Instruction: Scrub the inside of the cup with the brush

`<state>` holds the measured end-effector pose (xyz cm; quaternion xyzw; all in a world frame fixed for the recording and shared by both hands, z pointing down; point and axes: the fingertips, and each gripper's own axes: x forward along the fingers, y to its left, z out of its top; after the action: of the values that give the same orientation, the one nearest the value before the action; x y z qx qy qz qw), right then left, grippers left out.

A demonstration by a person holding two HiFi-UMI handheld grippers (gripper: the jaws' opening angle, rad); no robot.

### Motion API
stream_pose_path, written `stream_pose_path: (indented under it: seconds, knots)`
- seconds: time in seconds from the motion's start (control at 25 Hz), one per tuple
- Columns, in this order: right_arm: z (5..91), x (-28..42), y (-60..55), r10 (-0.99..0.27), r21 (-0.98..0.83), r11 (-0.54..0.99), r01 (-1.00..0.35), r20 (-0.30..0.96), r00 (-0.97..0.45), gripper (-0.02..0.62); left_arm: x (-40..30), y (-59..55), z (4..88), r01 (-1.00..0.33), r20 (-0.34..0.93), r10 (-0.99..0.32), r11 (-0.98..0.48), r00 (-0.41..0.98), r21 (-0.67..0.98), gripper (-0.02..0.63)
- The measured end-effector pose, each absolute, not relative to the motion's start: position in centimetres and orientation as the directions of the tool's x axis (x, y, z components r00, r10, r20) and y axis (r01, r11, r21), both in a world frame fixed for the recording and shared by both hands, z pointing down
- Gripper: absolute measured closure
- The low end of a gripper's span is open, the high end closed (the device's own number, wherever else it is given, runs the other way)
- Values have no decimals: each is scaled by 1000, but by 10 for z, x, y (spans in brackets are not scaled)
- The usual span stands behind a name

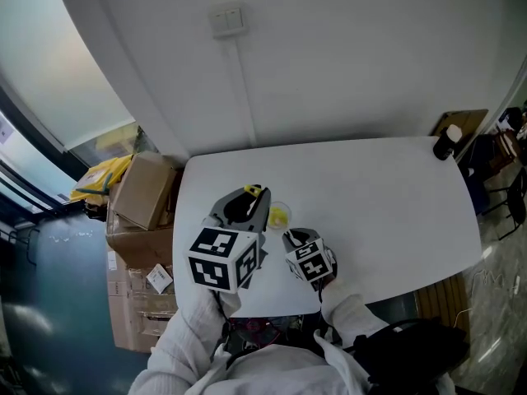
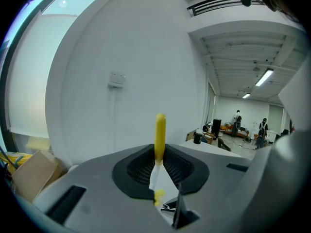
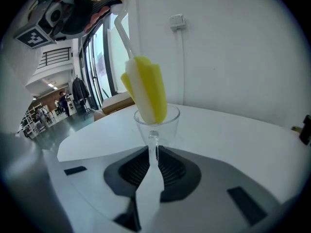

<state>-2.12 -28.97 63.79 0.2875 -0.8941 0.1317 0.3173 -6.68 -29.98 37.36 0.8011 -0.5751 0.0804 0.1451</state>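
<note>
Head and gripper views. We see a white table (image 1: 395,196) set against a white wall. The cup (image 3: 156,123), of clear glass, is over the table's left half, nearer its near edge than its far edge. We cannot tell whether its base rests on the table.

The right gripper (image 3: 153,159) points down toward the cup from the near edge. Its jaws are closed on the cup's handle, which stands upright between the pads.

The left gripper (image 2: 159,164) is just left of the cup and above it. Its jaws clamp the brush (image 3: 146,93) by the yellow handle, whose tip stands up past them. The white stem slants down to the yellow-and-white head. The head's lower end sits inside the cup and the rest stands above the rim.

Cardboard boxes (image 1: 144,188) stand off the table's left edge, and a dark bottle (image 1: 447,142) sits at its far right corner.
</note>
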Motion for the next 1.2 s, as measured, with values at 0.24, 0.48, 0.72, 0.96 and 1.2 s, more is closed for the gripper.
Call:
stream_pose_path:
  seconds: [0.24,0.48,0.72,0.96,1.2]
  knots:
    - [637,-19,-292,-442,-43,794,-606,643,-625,489,-68,-304,377,-951,352,-883,-294,309,97,552]
    - [636,-20,-290,-434,-44,795,-605,655,-618,489,-74,-306,409,-958,460,-843,-279,278,67,552]
    - [636,-19,-291,-438,-39,792,-609,659,-612,489,-72,-304,463,-957,576,-772,-282,269,69,552]
    - [636,-19,-291,-440,-38,789,-613,661,-607,489,-68,-307,456,-947,545,-781,-312,305,82,552]
    - [635,-23,-293,-442,-37,793,-608,652,-617,489,-55,-316,408,-915,421,-823,-400,382,48,552]
